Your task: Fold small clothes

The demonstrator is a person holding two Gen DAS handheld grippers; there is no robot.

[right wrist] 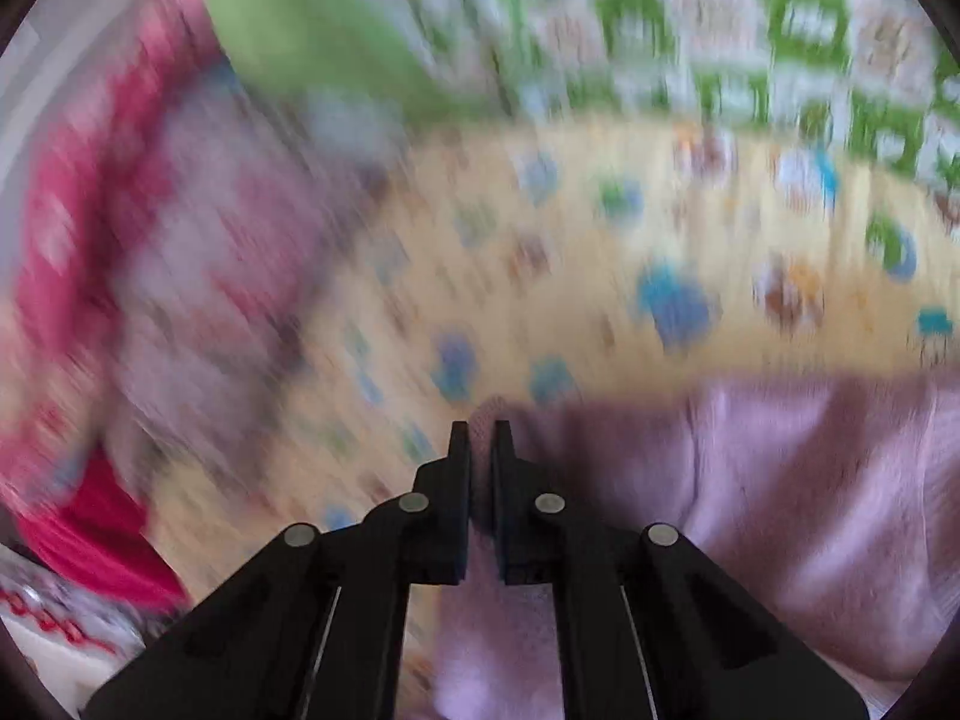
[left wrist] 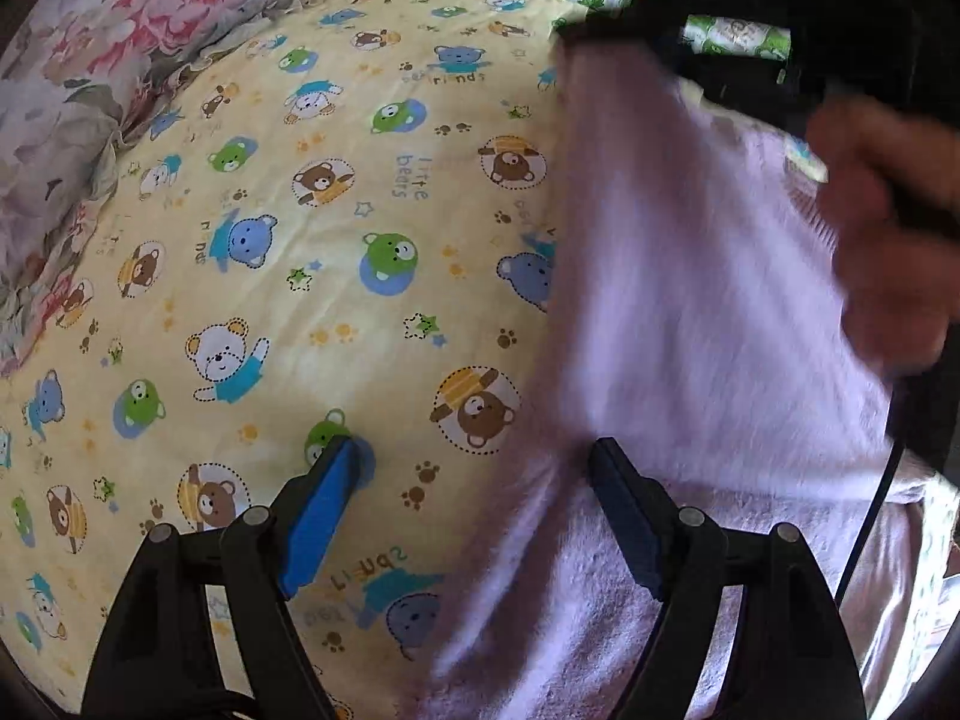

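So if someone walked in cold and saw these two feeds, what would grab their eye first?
Probably the pale lilac garment, lifted and spread over the right half of the left wrist view, with the right gripper shut on a pinch of its edge. Next, the yellow sheet printed with cartoon bears beneath everything. The left gripper hangs open low in its view, one finger over the sheet, the other over the garment.
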